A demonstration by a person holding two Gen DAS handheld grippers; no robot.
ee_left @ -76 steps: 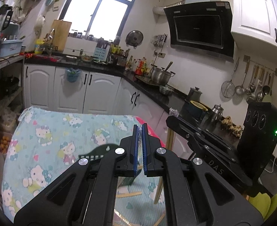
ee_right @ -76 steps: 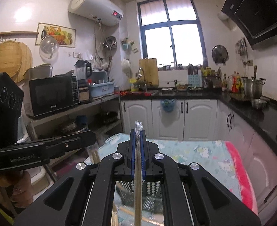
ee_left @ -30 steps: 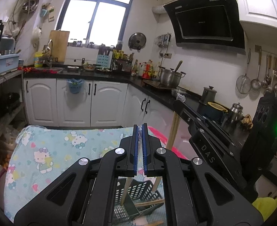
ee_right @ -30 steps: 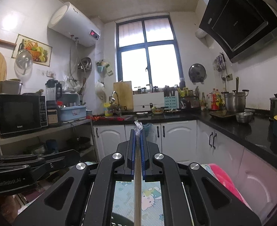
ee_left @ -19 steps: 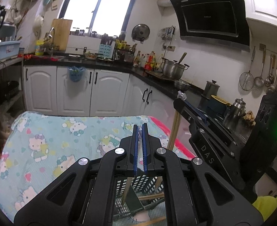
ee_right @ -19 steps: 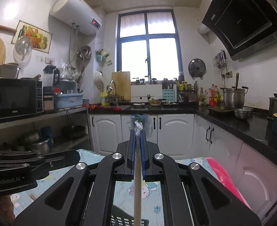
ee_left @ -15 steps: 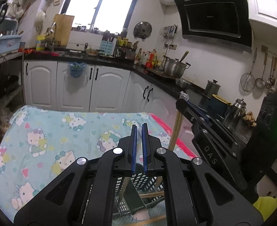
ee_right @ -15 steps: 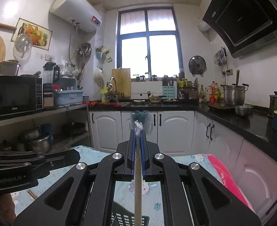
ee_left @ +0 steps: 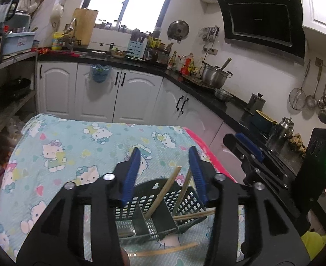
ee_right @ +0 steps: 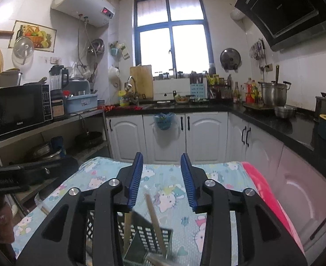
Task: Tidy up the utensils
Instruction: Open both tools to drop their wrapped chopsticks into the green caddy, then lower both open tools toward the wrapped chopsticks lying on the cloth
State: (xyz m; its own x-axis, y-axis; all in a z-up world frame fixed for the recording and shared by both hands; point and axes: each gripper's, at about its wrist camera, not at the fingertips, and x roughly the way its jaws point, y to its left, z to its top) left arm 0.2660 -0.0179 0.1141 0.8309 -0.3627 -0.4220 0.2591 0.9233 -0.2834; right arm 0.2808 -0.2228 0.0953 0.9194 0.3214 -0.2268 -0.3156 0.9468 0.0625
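Both our grippers, clamped half a second ago, now gape empty above the black basket (ee_left: 163, 197) at the near edge of the tablecloth (ee_left: 74, 141), as the left gripper (ee_left: 164, 173) hangs nearer one loose chopstick (ee_left: 163, 250) lying crosswise just before the basket, the right gripper (ee_right: 162, 177) farther off.

Black utensil basket (ee_left: 163, 201) holds pale wooden chopsticks (ee_left: 163, 196); light-blue cartoon-cat tablecloth (ee_left: 74, 141) covers the table; both tools carry blue pads (ee_left: 130, 177).
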